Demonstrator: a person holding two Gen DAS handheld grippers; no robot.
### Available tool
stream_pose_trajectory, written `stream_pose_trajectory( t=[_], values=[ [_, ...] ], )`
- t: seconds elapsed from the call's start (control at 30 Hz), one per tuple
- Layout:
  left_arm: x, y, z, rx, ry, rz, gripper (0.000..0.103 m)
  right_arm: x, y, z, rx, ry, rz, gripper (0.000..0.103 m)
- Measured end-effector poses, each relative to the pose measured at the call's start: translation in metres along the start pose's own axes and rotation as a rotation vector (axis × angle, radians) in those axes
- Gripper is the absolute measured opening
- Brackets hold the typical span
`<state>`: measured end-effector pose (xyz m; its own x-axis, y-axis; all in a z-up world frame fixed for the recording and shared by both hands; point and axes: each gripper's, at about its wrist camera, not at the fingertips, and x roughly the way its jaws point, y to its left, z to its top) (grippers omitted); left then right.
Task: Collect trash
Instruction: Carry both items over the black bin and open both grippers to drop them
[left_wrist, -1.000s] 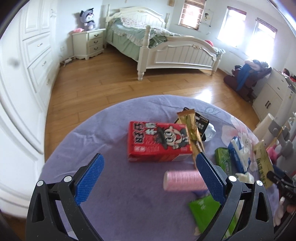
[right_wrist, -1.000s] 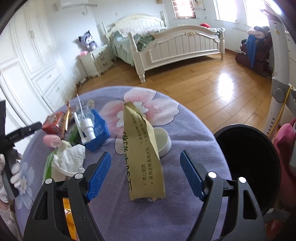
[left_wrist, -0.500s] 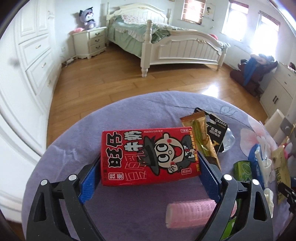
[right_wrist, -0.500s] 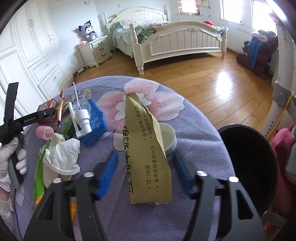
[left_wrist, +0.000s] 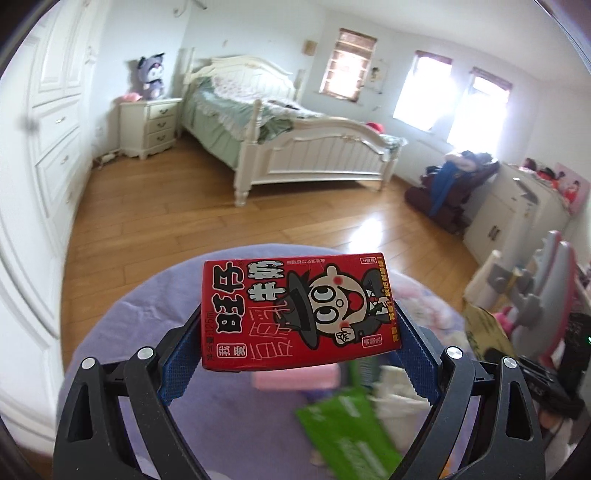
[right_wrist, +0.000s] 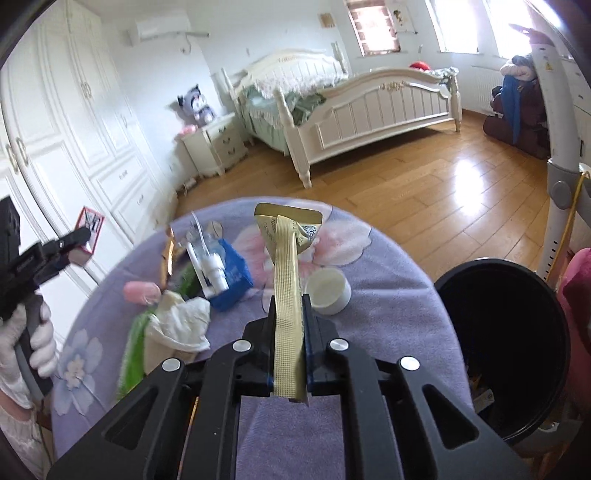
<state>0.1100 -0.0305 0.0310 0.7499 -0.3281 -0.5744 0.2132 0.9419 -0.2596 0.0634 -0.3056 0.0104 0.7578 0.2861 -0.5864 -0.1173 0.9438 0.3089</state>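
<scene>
My left gripper (left_wrist: 295, 343) is shut on a red milk carton (left_wrist: 299, 314) with a cartoon face and holds it above the purple table (left_wrist: 147, 317). It also shows in the right wrist view, far left, with the carton (right_wrist: 88, 232) in it. My right gripper (right_wrist: 290, 321) is shut on a tan paper packet (right_wrist: 286, 280), folded flat between the pads and lifted off the table. The black trash bin (right_wrist: 509, 347) stands open beside the table at the right.
On the table lie a pink roller (right_wrist: 142, 291), a crumpled white tissue (right_wrist: 181, 325), a green wrapper (left_wrist: 343, 432), a blue box with white tubes (right_wrist: 229, 277), a gold wrapper (right_wrist: 168, 258) and a white round lid (right_wrist: 328, 290). A white stand (right_wrist: 561, 177) rises at the right.
The left gripper closed on the red carton and raised it off the table. The right gripper closed on the tan packet, squeezing it flat, and lifted it.
</scene>
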Motion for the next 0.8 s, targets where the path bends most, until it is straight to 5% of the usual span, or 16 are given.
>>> stream_pose_trajectory(
  t=[0.23, 0.8],
  values=[
    [-0.022, -0.083, -0.024, 0.078, 0.012, -0.171, 0.091, -0.056, -0.019, 0.000, 0.047, -0.167, -0.022, 0.011],
    [0.042, -0.233, -0.070, 0.165, 0.168, -0.446, 0.091, -0.096, -0.090, -0.010, 0.106, -0.274, -0.138, 0.011]
  ],
)
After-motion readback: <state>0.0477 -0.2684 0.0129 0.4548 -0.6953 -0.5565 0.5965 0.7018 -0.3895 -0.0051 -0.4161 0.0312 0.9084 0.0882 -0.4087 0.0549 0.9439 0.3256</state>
